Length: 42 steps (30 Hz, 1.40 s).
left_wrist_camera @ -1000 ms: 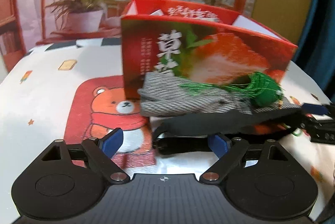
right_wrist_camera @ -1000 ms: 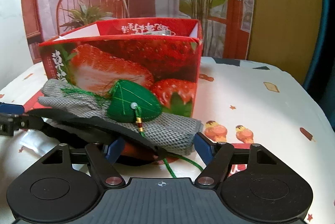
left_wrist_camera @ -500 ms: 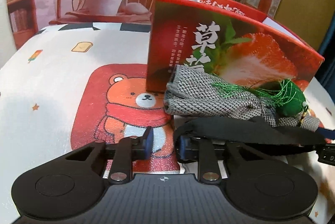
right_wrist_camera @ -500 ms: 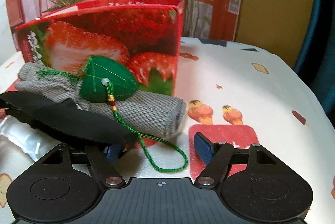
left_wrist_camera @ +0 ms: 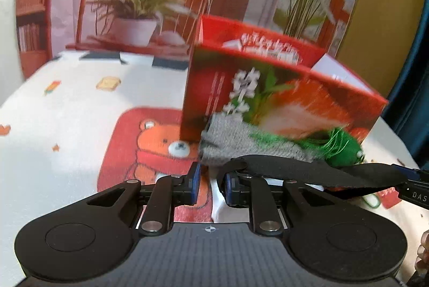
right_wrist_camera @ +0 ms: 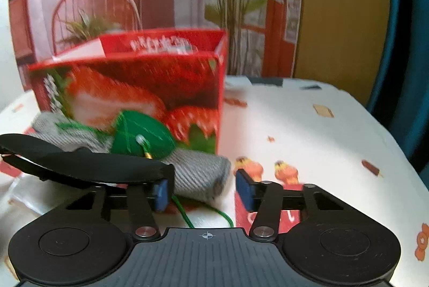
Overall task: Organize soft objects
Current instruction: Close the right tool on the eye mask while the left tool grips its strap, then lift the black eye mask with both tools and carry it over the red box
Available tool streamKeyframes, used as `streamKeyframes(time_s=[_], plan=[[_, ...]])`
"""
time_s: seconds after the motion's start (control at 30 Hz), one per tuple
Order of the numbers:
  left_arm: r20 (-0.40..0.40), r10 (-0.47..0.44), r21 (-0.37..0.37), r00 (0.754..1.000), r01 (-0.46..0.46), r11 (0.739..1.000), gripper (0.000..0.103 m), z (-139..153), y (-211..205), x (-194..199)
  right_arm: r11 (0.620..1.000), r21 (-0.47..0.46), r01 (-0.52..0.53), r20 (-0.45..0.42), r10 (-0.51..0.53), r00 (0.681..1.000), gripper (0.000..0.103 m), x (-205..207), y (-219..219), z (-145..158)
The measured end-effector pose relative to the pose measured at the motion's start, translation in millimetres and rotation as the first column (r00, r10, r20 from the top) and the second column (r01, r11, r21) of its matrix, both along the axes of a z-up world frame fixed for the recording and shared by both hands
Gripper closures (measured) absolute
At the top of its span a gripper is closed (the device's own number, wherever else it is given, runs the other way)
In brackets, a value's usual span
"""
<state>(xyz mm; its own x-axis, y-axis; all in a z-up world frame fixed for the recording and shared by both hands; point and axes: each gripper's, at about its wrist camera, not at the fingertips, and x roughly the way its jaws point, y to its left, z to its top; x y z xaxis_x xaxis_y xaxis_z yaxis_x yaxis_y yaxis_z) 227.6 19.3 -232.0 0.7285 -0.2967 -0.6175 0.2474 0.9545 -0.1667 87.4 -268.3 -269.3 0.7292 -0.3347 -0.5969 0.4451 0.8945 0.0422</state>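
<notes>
Your left gripper [left_wrist_camera: 210, 183] has its pads nearly together around the left end of the black strap [left_wrist_camera: 308, 171]; whether they truly pinch it you can't tell, since a thin gap shows. That strap spans across, likely so both ends lift level. Behind it, one grey cloth [right_wrist_camera: 198, 174] lies against one strawberry box [right_wrist_camera: 150, 88], probably the bin, with one green pouch [right_wrist_camera: 142, 138] on top. Your right gripper [right_wrist_camera: 203, 196] stands wide open, the strap's right end draped over its left finger.

The left gripper [left_wrist_camera: 209, 181] sat low with jaws nearly closed, while the right gripper [right_wrist_camera: 202, 193] stood parted.
</notes>
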Motion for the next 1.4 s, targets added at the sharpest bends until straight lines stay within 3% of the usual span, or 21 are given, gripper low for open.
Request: streamKeyframes(time_s=[0.4, 0.73, 1.07, 1.4], plan=[[0.183, 0.02, -0.035, 0.983, -0.014, 0.999, 0.084, 60, 2, -14, 0.997, -0.06, -0.058, 0.153, 0.066, 0.986, 0.063, -9, 4, 63], [0.28, 0.018, -0.055, 0.96, -0.003, 0.998, 0.084, 105, -12, 16, 0.981, -0.168, -0.097, 0.209, 0.132, 0.969, 0.063, 26, -20, 113], [0.248, 0.029, 0.002, 0.968, -0.03, 1.0, 0.084, 111, -27, 85, 0.95, -0.284, -0.13, 0.151, 0.178, 0.972, 0.063, 91, -42, 125], [0.175, 0.002, 0.083, 0.984, -0.017, 0.996, 0.084, 83, -43, 147, 0.95, -0.271, -0.154, 0.028, 0.168, 0.985, 0.063, 151, -68, 90]])
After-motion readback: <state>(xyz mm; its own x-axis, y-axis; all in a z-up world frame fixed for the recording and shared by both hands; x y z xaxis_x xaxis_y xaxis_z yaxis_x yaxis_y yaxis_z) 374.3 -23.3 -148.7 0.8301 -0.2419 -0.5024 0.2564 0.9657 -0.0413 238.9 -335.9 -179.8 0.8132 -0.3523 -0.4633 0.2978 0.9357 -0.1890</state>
